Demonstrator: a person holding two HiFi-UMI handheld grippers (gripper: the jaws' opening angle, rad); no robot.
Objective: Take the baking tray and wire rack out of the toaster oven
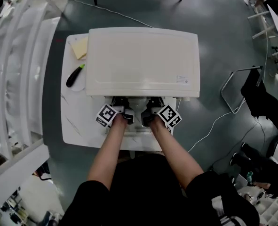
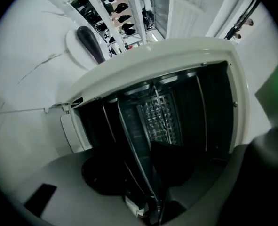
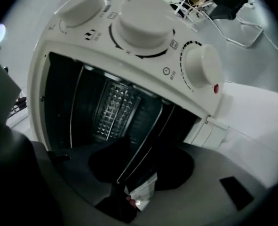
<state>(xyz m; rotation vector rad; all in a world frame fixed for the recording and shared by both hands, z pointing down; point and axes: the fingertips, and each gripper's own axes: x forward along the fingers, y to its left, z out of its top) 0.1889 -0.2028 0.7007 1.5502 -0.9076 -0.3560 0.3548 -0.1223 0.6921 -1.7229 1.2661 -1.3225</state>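
1. The left gripper (image 1: pixel 120 102), a black two-jaw tool with a marker cube, sits at the mouth of the white box-shaped toaster oven (image 1: pixel 143 62). It is rolled onto its side, probably so that its jaws can meet a flat shelf from above and below.
2. Its jaws stand moderately apart. The bright rim of what I take for the dark flat metal baking tray (image 2: pixel 131 135) runs between them, and the pads do not seem to press on it.
3. The tray is still seated inside the cavity, beyond the lowered grey oven door (image 2: pixel 44 173).
4. The right gripper (image 1: pixel 153 103) is set the same way: rolled over, jaws partly apart, astride the same rim without clamping it. Two holds side by side would likely keep the shelf level as it slides out.
5. In the head view the oven's top hides the cavity and both sets of fingertips.
6. Both gripper views show a dark cavity, so I cannot tell the wire rack from the tray.
7. A green-tinged dark mass (image 2: pixel 270 164) at the frame edge stays unidentifiable.
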